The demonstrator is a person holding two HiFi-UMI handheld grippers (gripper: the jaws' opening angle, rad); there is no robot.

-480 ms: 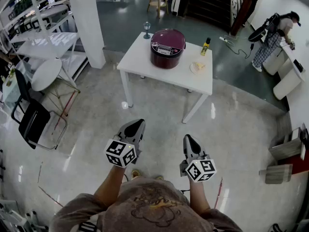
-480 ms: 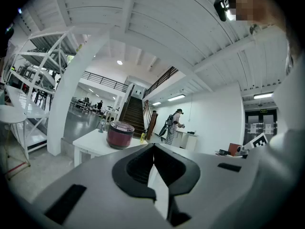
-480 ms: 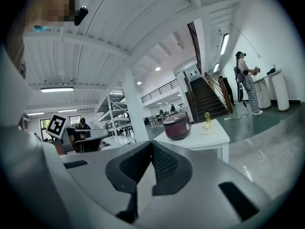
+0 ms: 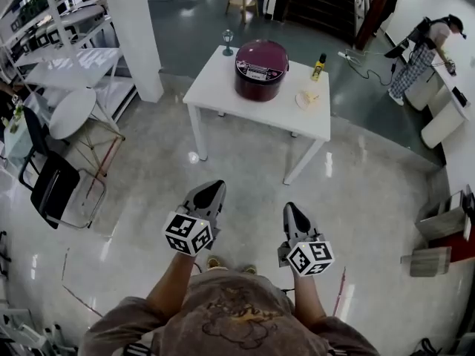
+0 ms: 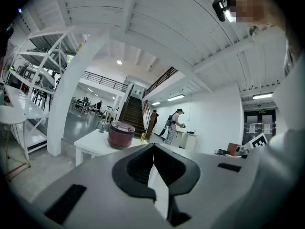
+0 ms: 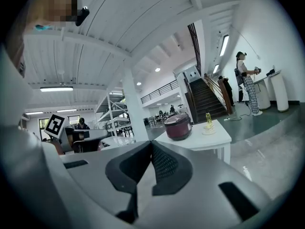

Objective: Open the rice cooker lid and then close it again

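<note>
Both tools are held low in front of the person, level and side by side, well apart from the worktop. On the left tool [image 4: 211, 190] the dark pads meet at the tip, with nothing between them. The right tool [image 4: 292, 210] is closed just as tightly and is likewise empty. Each carries its cube of square markers at the near end, just above the person's forearms.

Ahead, across a stretch of glossy pale floor [image 4: 245, 199], stands a white worktop [image 4: 223, 95] on white legs. The rice cooker [image 4: 261, 69], dark red and round, sits on the far middle part of it with its lid down. A small stemmed glass [image 4: 227, 41] stands near the far left corner, apart from the cooker. A yellow bottle with a dark cap [image 4: 318, 67] stands upright just to the right of the cooker. Nearer the front right lies a small pale thing, possibly a plate with food [image 4: 306, 99], too small to tell for certain.

A white pillar [image 4: 133, 35] rises left of the worktop, and a black chair [image 4: 52, 188] stands further left. A second person [image 4: 427, 47] bends over a white counter at the far right.
</note>
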